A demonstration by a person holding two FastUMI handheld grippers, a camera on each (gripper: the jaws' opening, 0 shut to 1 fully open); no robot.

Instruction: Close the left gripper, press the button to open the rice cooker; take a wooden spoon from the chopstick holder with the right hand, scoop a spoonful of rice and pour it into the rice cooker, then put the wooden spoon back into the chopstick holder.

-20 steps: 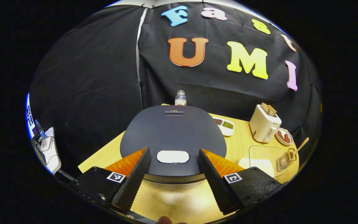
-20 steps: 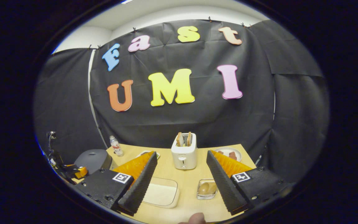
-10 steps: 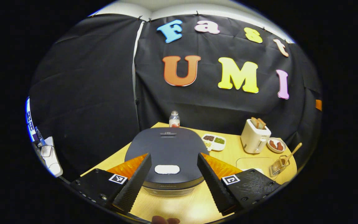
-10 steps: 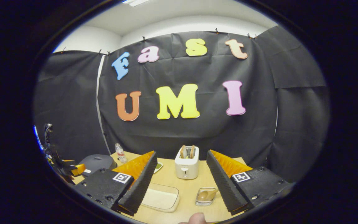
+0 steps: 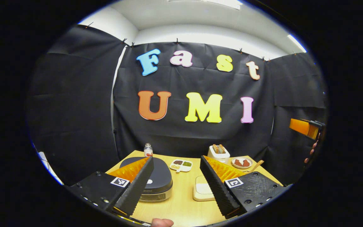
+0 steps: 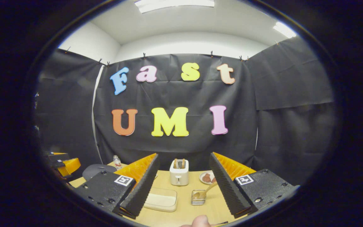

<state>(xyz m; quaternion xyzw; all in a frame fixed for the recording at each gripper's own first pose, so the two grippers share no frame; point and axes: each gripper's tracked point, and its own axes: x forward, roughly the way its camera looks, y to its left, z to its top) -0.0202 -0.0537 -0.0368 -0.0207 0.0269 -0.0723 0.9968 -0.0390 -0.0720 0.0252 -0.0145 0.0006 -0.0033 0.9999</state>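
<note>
You drew both hand-held grippers back from the desk (image 5: 181, 201). The left hand-held gripper (image 5: 176, 186) and the right hand-held gripper (image 6: 183, 186) stayed apart. The dark round rice cooker (image 5: 159, 178), lower centre, remained lidded, its button unpressed.

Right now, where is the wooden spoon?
In the right gripper view the wooden spoon leans in the chopstick holder on the table, just right of the rice tray and before the toaster.

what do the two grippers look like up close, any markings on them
Both the left gripper and the right gripper have two long wedge-shaped fingers with ribbed inner faces, on black blocky bases with screws. Each base carries a small square black-and-white marker tag.
</note>
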